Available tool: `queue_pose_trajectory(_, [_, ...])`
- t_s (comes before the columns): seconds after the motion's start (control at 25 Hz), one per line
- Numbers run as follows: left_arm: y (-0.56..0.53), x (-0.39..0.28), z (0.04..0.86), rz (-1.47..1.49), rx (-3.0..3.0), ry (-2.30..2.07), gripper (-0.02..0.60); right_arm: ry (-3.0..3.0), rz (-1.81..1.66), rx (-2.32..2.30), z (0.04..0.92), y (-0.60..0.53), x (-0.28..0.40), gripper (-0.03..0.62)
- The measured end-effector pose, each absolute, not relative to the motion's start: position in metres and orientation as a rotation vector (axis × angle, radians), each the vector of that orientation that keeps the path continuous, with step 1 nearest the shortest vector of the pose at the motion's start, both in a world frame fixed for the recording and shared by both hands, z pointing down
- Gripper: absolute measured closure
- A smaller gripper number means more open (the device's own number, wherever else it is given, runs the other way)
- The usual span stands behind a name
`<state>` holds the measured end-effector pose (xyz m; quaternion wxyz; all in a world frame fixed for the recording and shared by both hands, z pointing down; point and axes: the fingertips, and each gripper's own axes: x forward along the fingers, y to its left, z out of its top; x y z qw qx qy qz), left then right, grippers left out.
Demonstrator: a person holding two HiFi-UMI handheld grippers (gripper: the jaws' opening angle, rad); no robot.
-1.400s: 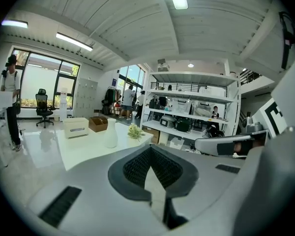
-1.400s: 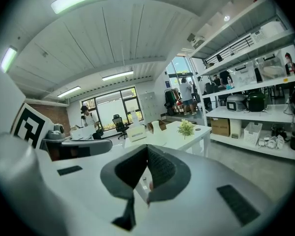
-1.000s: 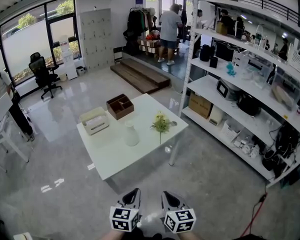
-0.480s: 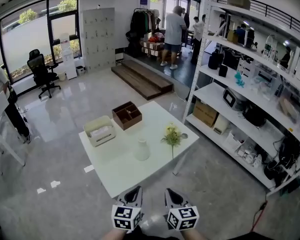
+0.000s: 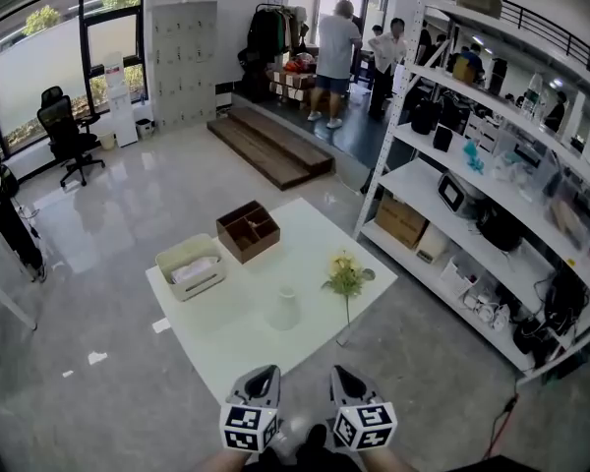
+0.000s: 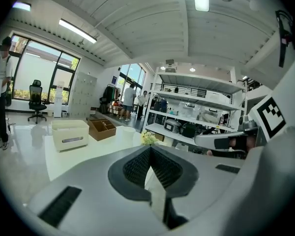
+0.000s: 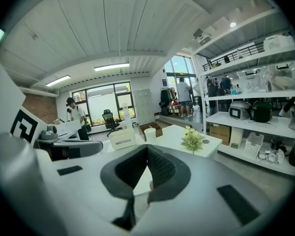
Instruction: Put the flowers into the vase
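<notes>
A white vase [image 5: 284, 308] stands near the front of the white table [image 5: 226, 337]. A bunch of yellow-green flowers [image 5: 346, 275] lies or stands at the table's right edge, apart from the vase. Both grippers are low in the head view, short of the table: left gripper [image 5: 265, 374] and right gripper [image 5: 342, 373], side by side. Each is shut with nothing between its jaws. The left gripper view shows the left gripper [image 6: 150, 149] closed, with the flowers [image 6: 148, 138] and vase [image 6: 128, 131] far ahead. In the right gripper view the right gripper [image 7: 147, 148] is closed, with flowers [image 7: 192, 139] and vase [image 7: 150, 133] beyond.
A cream box [image 5: 191, 265] and a brown compartment box [image 5: 248, 230] sit on the table's far half. Metal shelving [image 5: 472, 205] full of appliances runs along the right. People [image 5: 334, 37] stand at the back, and an office chair [image 5: 64, 131] is far left.
The view has advanced toward the table, which now sits closer and lower in the head view. Both grippers moved forward with it and stayed shut.
</notes>
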<state>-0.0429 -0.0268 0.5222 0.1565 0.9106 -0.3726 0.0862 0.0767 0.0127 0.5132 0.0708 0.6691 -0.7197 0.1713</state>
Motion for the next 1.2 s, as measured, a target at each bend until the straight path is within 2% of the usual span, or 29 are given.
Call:
queue_pose_trajectory(0.28, [-0.074,-0.019,0.514,0.231,2.610,-1.109,0.578,-2.230,0.495,1.984,0.508,-0.044,0.093,0.591])
queue_pose_trajectory(0.64, [-0.141,0.048,0.480,0.156,2.621,-1.210,0.578,-2.351,0.400,1.888,0.475,-0.114,0.146,0.591])
queue_pose_trajectory(1.2, [-0.190,0.070,0.487,0.211,2.622,-1.195,0.578,-2.354,0.459,1.875,0.488,-0.162,0.159,0.591])
